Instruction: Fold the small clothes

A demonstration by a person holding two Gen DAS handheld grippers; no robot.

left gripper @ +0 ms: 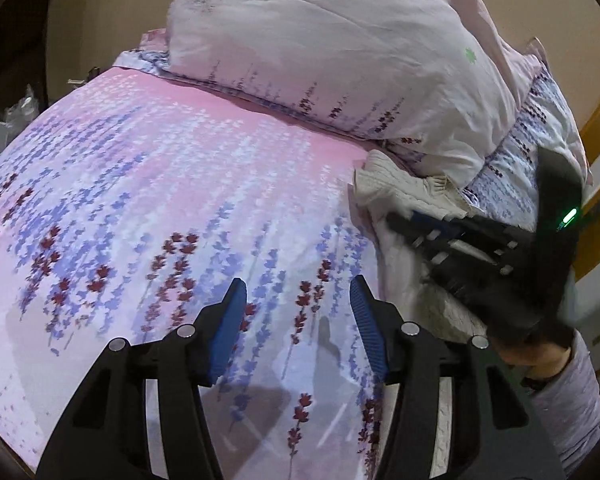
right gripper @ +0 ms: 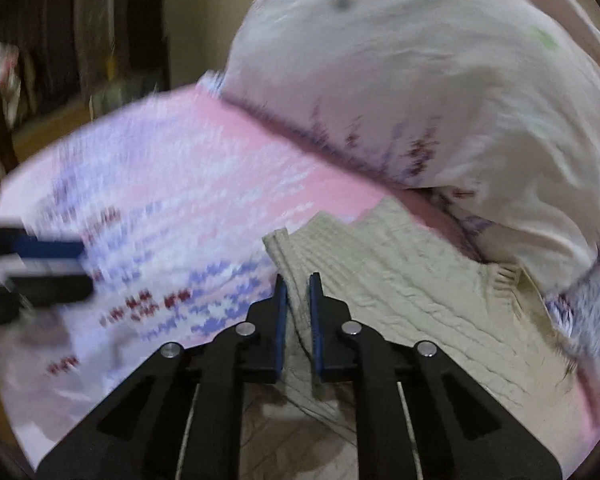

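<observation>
Fingers of the right gripper (right gripper: 298,280) stand nearly closed, their blue pads pinching a raised fold of the cream knit garment (right gripper: 400,280); a strip of knit fills the narrow gap between them. Fingers of the left gripper (left gripper: 298,292) are spread wide with nothing between them, above the floral bedsheet (left gripper: 160,200).

Garment position: it lies on the right part of the bed, its far edge touching the base of the bedding pile (left gripper: 340,48), with one ribbed hem near that pile in the right wrist view. The pinched edge is its left border, lifted off the sheet.

Free room: a broad stretch of pink and lavender sheet lies open to the left of the garment, out to the mattress edge. The bedding pile closes off the far and right sides. The right wrist view is blurred.
</observation>
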